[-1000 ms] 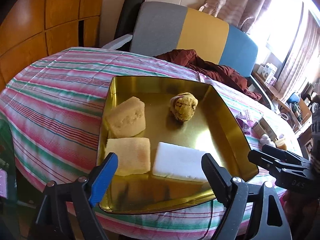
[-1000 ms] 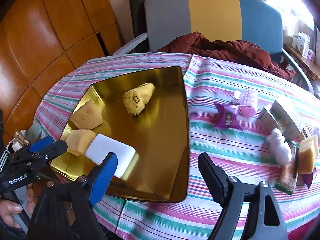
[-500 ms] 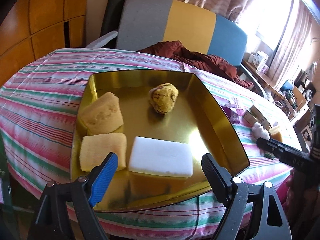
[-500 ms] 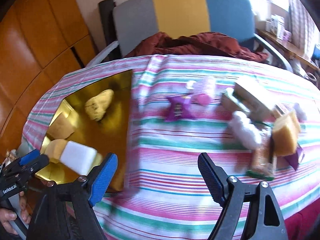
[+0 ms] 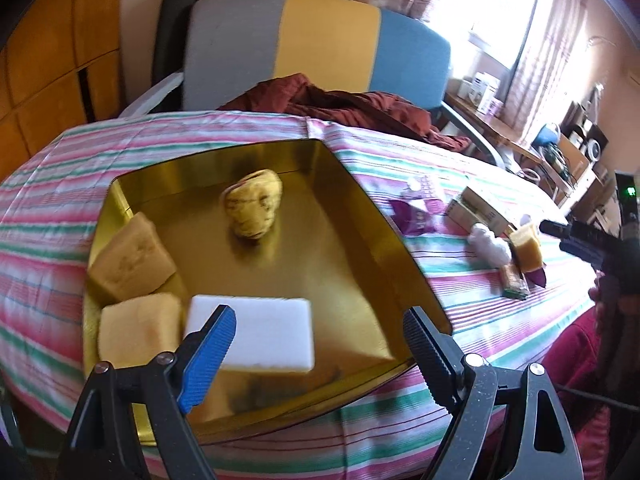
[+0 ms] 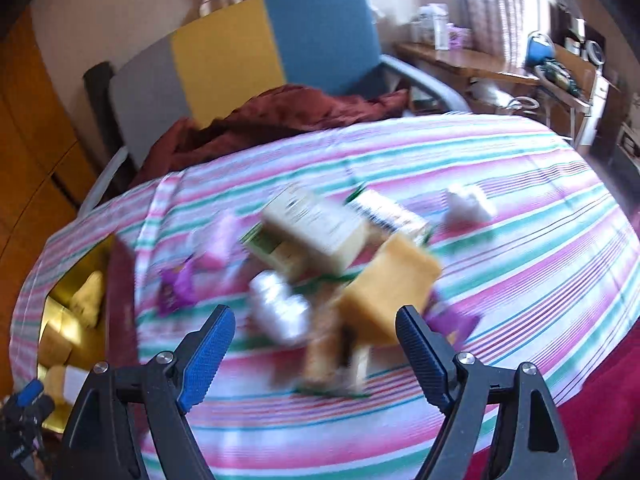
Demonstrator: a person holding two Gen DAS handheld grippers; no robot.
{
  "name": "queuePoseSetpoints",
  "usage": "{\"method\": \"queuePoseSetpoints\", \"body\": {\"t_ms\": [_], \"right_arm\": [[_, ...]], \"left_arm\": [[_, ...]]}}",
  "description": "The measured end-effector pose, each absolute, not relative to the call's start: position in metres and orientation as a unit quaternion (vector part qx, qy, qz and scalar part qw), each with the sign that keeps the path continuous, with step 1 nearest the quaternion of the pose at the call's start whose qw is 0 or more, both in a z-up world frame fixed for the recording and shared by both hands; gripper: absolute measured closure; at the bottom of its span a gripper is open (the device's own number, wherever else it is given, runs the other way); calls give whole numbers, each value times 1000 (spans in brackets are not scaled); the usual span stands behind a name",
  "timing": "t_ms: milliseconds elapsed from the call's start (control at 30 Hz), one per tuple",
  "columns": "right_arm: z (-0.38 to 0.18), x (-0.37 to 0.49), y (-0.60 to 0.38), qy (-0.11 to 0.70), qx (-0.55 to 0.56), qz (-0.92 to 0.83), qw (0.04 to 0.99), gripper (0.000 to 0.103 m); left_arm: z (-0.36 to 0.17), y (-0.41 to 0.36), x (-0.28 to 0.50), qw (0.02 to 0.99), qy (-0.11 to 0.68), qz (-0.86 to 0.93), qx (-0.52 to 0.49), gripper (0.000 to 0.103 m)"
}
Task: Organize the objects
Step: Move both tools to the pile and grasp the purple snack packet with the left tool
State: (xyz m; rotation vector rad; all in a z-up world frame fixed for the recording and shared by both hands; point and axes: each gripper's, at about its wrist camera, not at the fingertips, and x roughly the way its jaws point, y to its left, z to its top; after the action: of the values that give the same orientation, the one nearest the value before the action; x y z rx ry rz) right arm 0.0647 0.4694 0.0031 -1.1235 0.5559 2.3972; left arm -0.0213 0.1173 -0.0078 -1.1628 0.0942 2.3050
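The gold tray (image 5: 360, 216) on the striped tablecloth (image 5: 52, 200) holds a white sponge (image 5: 264, 332) at 6 o'clock, two yellow sponges (image 5: 132, 256) at 9 and a lumpy yellow ball (image 5: 254, 208) at 12. The left gripper (image 5: 320, 344) hangs released and empty above the tray's near edge. The right gripper (image 6: 316, 340), jaws apart and empty, faces a blurred pile of an orange sponge (image 6: 390, 284), boxes (image 6: 316, 228) and purple wrappers (image 6: 176, 286) at the tray's 3 o'clock.

Left wrist view close over gold tray (image 5: 384, 216); right wrist view faces table's clutter; tray shared (image 6: 60, 296)

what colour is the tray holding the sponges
Shiny gold; the tray shows best in the left wrist view.
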Motion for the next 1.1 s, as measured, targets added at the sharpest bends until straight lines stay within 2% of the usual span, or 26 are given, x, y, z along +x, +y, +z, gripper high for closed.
{"method": "queuePoseSetpoints", "body": {"t_ms": [300,433,633,867,1100], "right_arm": [[-2,66,522,233,-367,864,253,19],[-12,66,530,266,-375,855,241,19],[-13,61,525,262,-378,861,218,19],[-14,59,522,264,-382,863,201,19],[-15,54,518,261,-389,864,185,19]], "left_arm": [[6,173,-25,322,76,848,-414,17],[6,206,-35,341,93,838,-416,17],[2,254,-56,360,111,822,-427,20],[-24,300,-94,354,117,796,-476,27],[-56,329,-125,313,128,779,-528,28]]}}
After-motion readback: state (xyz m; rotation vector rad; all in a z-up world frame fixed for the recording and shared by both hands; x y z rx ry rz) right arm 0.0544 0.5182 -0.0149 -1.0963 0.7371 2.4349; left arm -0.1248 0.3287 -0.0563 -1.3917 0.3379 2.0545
